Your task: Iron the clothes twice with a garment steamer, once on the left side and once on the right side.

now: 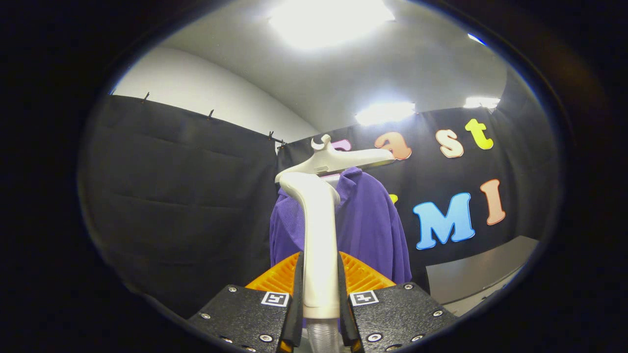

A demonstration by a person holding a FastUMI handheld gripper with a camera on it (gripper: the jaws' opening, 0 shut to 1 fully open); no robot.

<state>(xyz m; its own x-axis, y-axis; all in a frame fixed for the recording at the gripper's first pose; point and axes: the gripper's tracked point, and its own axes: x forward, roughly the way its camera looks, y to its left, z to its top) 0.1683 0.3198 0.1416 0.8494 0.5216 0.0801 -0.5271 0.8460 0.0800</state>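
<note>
Gripper (320,314) jaws closed on the garment steamer (319,235), both fingers (255,314) pressing its white handle from either side, gap only as wide as the handle. A clear hose end (324,338) shows below the handle, between the fingers.

Steamer long axis runs straight up from the jaws. Handle is upright and bends at the top into a flat head (338,159) that points to the right. A small hook-like tab sits on top of the head. Head is level with the collar of the purple garment (368,225).

Room, left to right: black cloth wall (186,196) clipped along its top edge, with a white wall (206,88) above it. Then the purple garment hanging just beyond the steamer, against the black cloth; the handle covers its middle, and the fabric shows on both sides of the handle. Whether the head touches the fabric, cannot tell. Farther right, beyond the right finger, a grey surface (481,274) by the cloth wall, only its corner in view.

Ceiling lights (333,19) glare overhead, a second one above the garment.
</note>
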